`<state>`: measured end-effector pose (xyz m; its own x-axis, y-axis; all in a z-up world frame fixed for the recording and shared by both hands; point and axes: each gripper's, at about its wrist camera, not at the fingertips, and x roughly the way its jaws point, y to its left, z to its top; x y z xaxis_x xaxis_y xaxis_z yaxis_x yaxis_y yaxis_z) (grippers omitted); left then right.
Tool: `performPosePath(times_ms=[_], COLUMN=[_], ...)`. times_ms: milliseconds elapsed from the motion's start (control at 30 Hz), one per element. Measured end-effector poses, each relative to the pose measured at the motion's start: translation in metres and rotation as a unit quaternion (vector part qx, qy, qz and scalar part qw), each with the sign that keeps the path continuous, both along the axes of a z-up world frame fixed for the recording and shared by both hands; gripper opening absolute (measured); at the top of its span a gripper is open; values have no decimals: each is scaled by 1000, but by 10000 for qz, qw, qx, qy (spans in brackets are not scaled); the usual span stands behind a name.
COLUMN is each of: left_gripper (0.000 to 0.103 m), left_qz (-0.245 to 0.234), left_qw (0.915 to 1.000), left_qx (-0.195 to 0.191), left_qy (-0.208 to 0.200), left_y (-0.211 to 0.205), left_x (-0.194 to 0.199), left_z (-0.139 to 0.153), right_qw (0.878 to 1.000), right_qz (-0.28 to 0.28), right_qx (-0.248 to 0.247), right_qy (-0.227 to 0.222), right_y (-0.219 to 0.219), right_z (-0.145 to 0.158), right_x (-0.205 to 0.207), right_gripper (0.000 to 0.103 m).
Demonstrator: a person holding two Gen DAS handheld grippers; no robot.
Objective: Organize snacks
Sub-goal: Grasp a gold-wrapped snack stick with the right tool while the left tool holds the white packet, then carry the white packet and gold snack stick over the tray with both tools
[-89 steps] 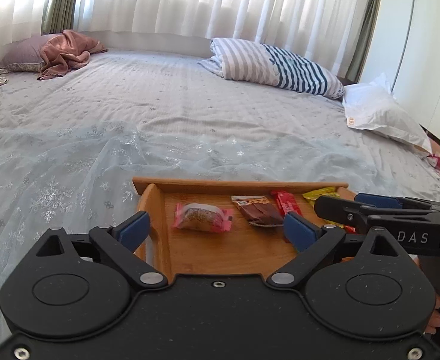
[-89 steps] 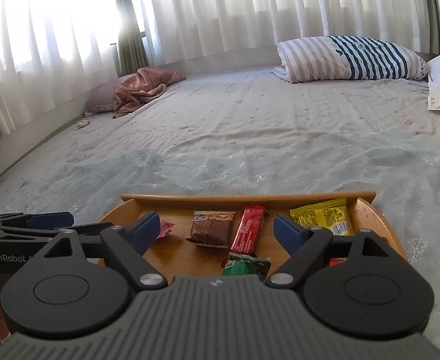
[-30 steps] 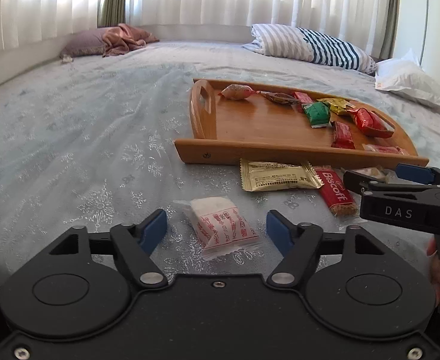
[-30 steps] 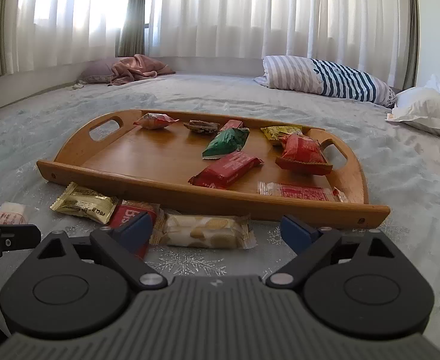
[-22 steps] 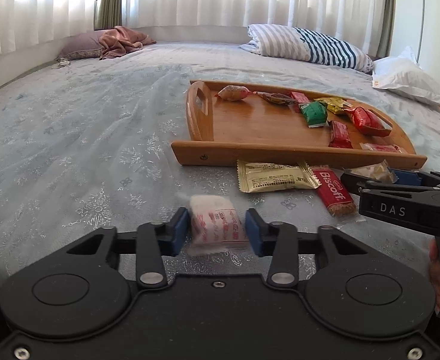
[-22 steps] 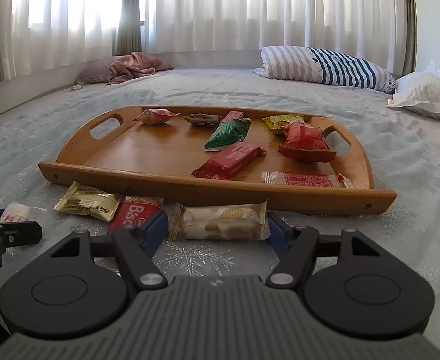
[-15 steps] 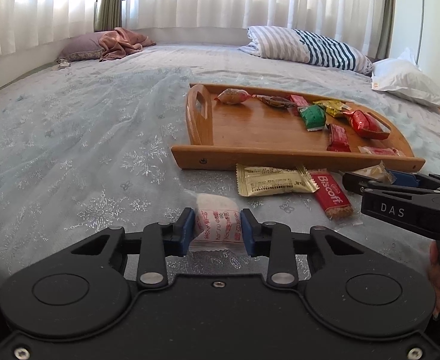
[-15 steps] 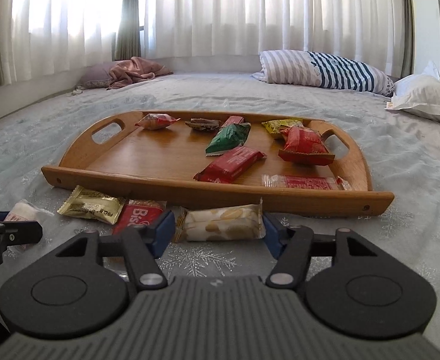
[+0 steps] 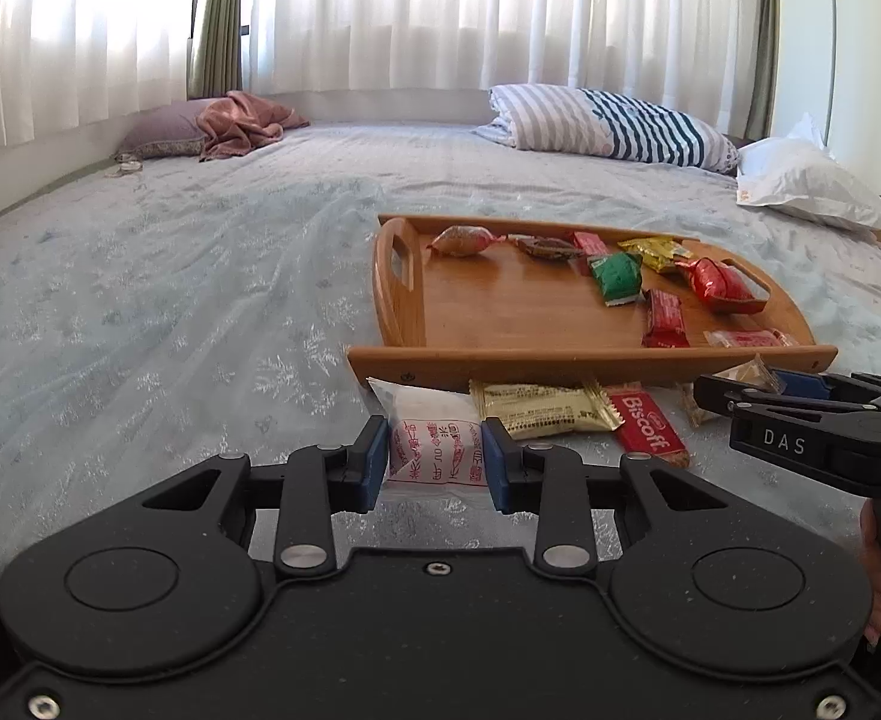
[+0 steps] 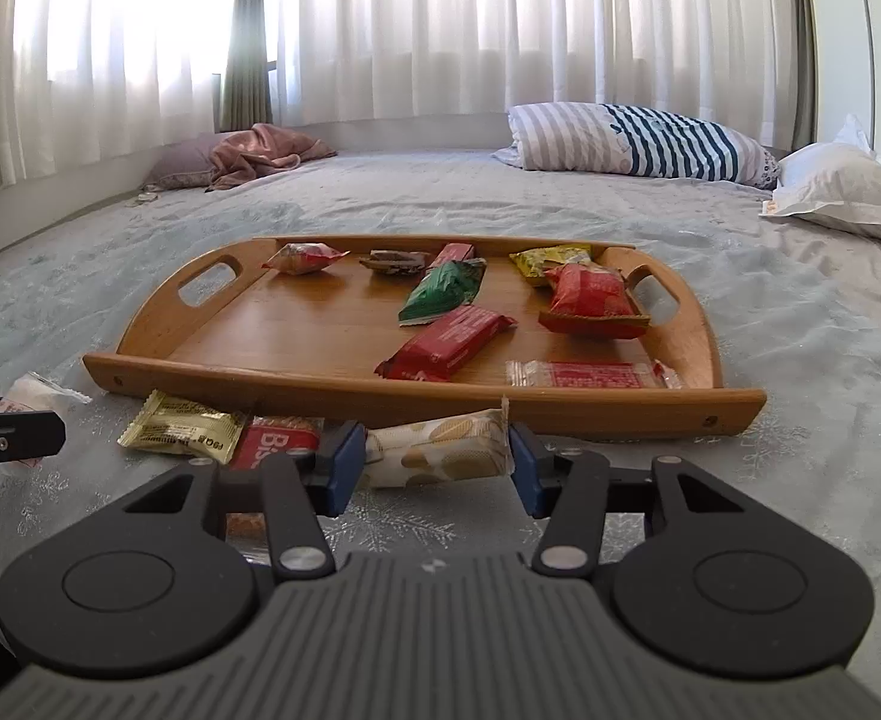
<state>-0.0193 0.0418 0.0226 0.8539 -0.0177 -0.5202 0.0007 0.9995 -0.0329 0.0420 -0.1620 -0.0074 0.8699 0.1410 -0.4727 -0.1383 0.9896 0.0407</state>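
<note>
Snacks still lie on the bedspread just before the wooden tray, and I have one in each tong. My left gripper is clamped on the white rice-cracker packet; my right gripper is closing on the cream biscuit packet, pads at both its ends. Both look light, crinkly and slippery, with brittle contents, so I judge a gentle hold across the padded middle safest, not the thin sealed edges.
</note>
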Motion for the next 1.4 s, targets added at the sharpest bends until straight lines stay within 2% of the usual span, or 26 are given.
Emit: performPosePath(times_ms=[67,167,267,300,333,367,400,500,633,833,933,967,1133,1200,1400], left_gripper=[32,32,32,32,32,32,32,32,32,32,32,32,32,32,32], left_qz=[-13,-51,-73,-80,-76,-82,-90,-97,-115,-156,-162,-167,-188,-194,-223], left_qw=[10000,9999,9998,9998,9998,9998,9998,9998,9999,9998,9998,9998,9997,9996,9994], left_qx=[-9,26,61,59,61,73,81,54,-13,-103,-100,-97,-121,-126,-157], left_qy=[-55,-109,-146,-144,-151,-156,-156,-140,-93,-56,-70,-76,-129,-156,-218], left_y=[0,-1,-2,-2,-2,-3,-3,-4,-5,-3,-3,-4,-4,-4,-3], left_x=[-1,2,5,6,7,8,9,11,15,22,25,26,31,33,40], left_z=[4,7,9,9,9,10,10,9,7,7,7,7,10,11,16], right_qw=[9999,9999,9998,9998,9999,9999,9999,9994,9984,9980,9982,9982,9987,9986,9989], right_qz=[-107,-146,-192,-183,-135,-96,-77,-98,-341,-477,-402,-365,-223,-187,-129], right_qx=[5,78,-4,-28,-35,-55,-98,-346,-432,-322,-172,-141,-173,-184,-191], right_qy=[-6,33,-3,-14,-11,-18,-47,2,85,258,422,449,434,460,407], right_y=[-3,-7,-8,-7,-6,-5,-3,6,14,18,17,18,21,22,19], right_z=[2,5,5,4,4,3,2,-2,-6,-7,-7,-7,-3,-3,2], right_x=[-1,2,1,0,0,-1,-2,-1,4,10,12,12,11,10,5], right_gripper=[37,37,49,60,66,79,83,85,85,85,68,56,42,21,19])
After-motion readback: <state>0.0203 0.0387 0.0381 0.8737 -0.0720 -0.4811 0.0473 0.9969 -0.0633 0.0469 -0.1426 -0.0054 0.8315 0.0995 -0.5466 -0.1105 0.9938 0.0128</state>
